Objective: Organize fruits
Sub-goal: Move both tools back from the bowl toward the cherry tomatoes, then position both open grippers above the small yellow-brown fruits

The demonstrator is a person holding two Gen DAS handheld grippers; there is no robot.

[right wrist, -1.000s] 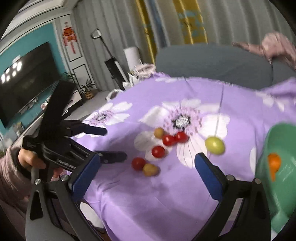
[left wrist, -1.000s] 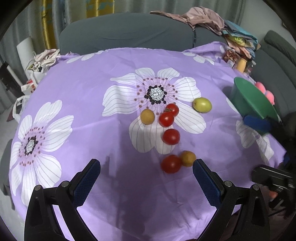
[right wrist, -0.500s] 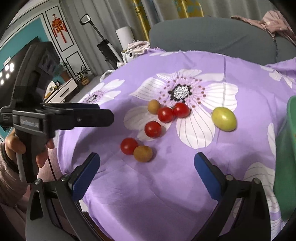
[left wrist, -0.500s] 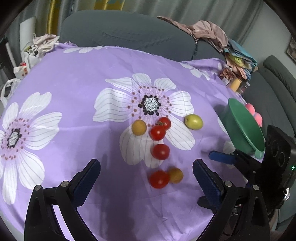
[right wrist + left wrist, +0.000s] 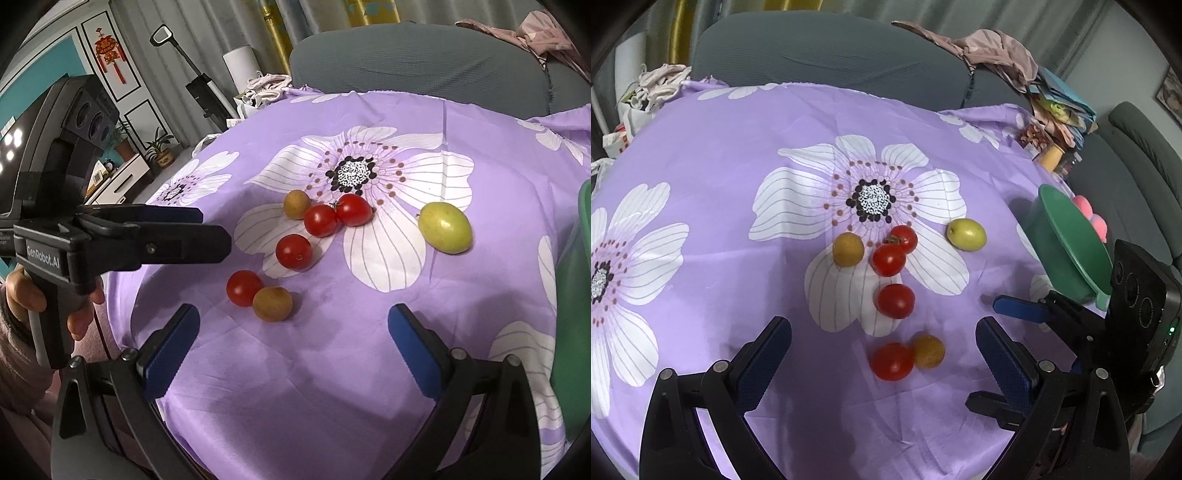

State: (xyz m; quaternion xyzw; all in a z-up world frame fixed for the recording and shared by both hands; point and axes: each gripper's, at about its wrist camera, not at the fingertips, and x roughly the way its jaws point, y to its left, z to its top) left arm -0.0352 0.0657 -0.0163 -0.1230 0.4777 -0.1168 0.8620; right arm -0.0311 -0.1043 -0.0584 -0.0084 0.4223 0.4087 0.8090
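Observation:
Several red tomatoes lie on a purple flowered cloth (image 5: 738,177), the nearest tomato (image 5: 892,361) touching a brown round fruit (image 5: 928,351). A second brown fruit (image 5: 848,249) and a green fruit (image 5: 966,234) flank the group. At the right stands a green bowl (image 5: 1067,240). My left gripper (image 5: 883,332) is open, just short of the nearest pair. My right gripper (image 5: 293,325) is open too, close behind the same tomato (image 5: 243,288) and brown fruit (image 5: 272,304). Neither gripper holds anything.
A grey sofa (image 5: 820,48) with piled clothes runs behind the table. Pink items (image 5: 1089,216) sit beyond the bowl. In the right wrist view a hand (image 5: 22,299) holds the left gripper (image 5: 216,229) off the cloth's left edge. A TV cabinet and a plant stand further left.
Both grippers have come closer to the fruits. The right one has swung down from the bowl side toward the nearest pair. The fruits have not moved.

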